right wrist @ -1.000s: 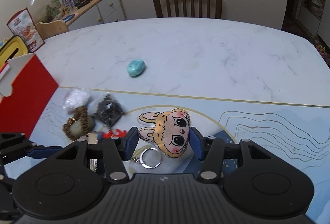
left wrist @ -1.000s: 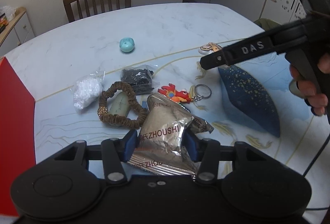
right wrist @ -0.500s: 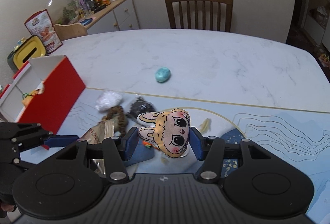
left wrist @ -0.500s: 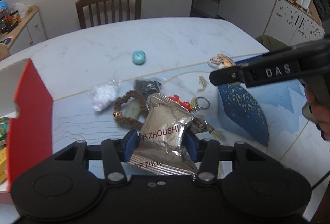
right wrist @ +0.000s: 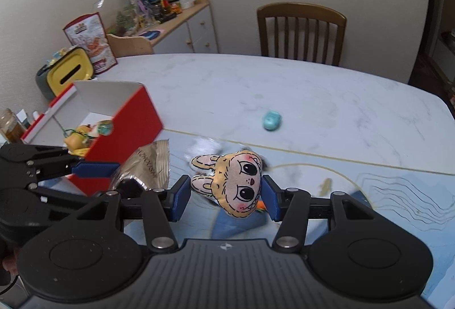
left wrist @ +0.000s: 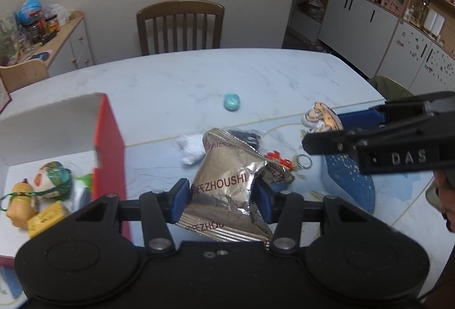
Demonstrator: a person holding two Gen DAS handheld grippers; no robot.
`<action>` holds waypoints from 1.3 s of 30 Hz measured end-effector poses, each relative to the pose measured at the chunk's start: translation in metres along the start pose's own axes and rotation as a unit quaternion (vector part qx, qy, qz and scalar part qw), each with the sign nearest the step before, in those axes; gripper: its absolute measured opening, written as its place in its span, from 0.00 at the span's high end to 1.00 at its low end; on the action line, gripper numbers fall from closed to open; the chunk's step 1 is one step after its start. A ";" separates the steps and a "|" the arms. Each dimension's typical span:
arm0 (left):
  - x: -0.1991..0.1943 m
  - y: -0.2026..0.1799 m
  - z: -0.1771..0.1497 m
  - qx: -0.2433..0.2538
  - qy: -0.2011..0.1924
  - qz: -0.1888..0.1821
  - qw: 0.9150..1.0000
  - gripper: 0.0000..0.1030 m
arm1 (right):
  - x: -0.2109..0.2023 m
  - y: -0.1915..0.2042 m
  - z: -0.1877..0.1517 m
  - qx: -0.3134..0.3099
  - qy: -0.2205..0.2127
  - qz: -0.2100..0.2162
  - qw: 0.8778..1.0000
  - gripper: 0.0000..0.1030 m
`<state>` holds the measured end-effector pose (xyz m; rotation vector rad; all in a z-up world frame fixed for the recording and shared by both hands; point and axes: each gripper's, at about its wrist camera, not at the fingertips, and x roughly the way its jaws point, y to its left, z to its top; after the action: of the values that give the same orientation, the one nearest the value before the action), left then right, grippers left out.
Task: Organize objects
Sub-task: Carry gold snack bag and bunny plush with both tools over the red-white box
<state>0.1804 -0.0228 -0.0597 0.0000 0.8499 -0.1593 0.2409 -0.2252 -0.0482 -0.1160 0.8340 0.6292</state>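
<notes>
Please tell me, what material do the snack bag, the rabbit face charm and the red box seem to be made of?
Snack bag: metallised foil film, shiny and creased.
Rabbit face charm: likely soft stuffed fabric with a printed face; matte, puffy edges.
Red box: probably cardboard, with thin folded walls, red outside, white inside.

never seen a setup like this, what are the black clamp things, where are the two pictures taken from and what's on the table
They are two hand-held grippers, each worked by a person, with a camera looking along its fingers. The left gripper clamps a crinkled silver foil snack bag. The right gripper clamps a flat beige bunny-face plush charm. Both hang above the white marble table. On it lie a small turquoise rounded object, a red cartoon keychain with a metal ring and an open red cardboard box already holding small toys.
</notes>
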 end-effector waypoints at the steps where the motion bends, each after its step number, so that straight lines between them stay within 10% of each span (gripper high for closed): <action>1: -0.003 0.004 0.002 -0.003 0.000 0.003 1.000 0.53 | -0.001 0.005 0.002 -0.003 -0.001 0.002 1.000 0.49; 39: -0.023 0.220 0.019 -0.141 -0.022 0.155 0.978 0.53 | 0.091 0.201 0.055 -0.107 0.017 0.051 0.993 0.48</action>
<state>0.2104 0.1967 -0.0438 -0.1350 0.8122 0.2541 0.2091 0.0001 -0.0474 -0.2800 0.8068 0.8148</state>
